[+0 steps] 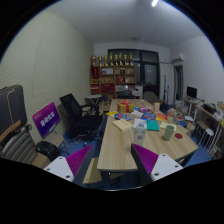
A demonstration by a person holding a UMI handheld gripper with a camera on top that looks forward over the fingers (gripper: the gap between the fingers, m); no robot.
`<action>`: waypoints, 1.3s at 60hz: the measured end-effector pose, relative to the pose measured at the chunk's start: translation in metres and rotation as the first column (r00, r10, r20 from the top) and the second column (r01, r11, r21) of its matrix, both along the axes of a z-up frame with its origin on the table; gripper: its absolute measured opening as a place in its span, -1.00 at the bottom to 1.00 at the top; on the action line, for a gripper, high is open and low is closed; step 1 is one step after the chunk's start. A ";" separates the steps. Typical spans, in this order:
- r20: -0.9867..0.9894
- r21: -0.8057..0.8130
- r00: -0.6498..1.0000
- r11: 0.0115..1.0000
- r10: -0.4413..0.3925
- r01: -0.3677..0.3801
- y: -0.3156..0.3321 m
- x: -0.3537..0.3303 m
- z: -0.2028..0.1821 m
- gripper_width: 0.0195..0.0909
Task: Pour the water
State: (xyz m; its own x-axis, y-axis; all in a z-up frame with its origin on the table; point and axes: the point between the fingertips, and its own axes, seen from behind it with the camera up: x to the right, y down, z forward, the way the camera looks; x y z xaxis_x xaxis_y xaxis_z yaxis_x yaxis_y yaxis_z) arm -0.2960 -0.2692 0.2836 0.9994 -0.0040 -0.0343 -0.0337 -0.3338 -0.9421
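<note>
My gripper (110, 165) hangs open and empty, the cluttered table (120, 148) far off at 12 o'clock, so I risk misjudging which vessel to approach.

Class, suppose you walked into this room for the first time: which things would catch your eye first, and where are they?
The long wooden table runs straight ahead of the open gripper, its far half crowded with small colourful items. Beyond it, red-orange shelves stand against the back wall. Beside the table, a black office chair sits near a purple sign.
</note>
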 end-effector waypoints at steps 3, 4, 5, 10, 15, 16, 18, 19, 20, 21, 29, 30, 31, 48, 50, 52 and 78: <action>0.005 -0.004 1.000 1.000 -0.001 0.001 0.001 -0.002 -0.004 0.79; 0.007 -0.004 1.000 1.000 -0.002 0.002 0.001 -0.002 -0.005 0.79; 0.010 -0.005 1.000 1.000 -0.002 0.002 0.001 0.000 -0.005 0.79; 0.016 -0.009 1.000 1.000 -0.017 0.017 0.003 -0.016 -0.014 0.80; 0.010 -0.019 0.999 0.999 -0.031 0.031 0.010 -0.018 -0.024 0.80; 0.008 -0.024 0.999 0.999 -0.033 0.033 0.012 -0.016 -0.027 0.79; 0.005 -0.032 0.999 0.999 -0.039 0.039 0.016 -0.013 -0.032 0.79; 0.004 -0.036 0.999 0.998 -0.042 0.042 0.018 -0.011 -0.035 0.79; 0.003 -0.039 0.999 0.998 -0.044 0.044 0.021 -0.008 -0.038 0.80; 0.003 -0.041 0.999 0.998 -0.047 0.047 0.024 -0.005 -0.041 0.80; 0.016 -0.022 0.996 0.996 -0.082 0.083 0.063 0.040 -0.064 0.80; 0.018 -0.012 0.996 0.996 -0.084 0.085 0.070 0.047 -0.067 0.80; 0.020 0.000 0.996 0.996 -0.086 0.087 0.077 0.054 -0.069 0.81; 0.031 0.067 0.991 0.989 -0.132 0.129 0.220 0.158 -0.148 0.79; 0.045 0.060 0.992 0.992 -0.115 0.112 0.234 0.160 -0.157 0.79; 0.057 0.062 0.994 0.994 -0.089 0.085 0.247 0.159 -0.165 0.78; 0.098 0.180 0.995 0.984 -0.035 0.017 0.337 0.169 -0.192 -0.11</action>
State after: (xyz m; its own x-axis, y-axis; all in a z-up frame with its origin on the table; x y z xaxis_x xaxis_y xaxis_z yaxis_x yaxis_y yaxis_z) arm -0.1271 0.0682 0.0917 0.9974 -0.0332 0.0636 0.0575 -0.1601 -0.9854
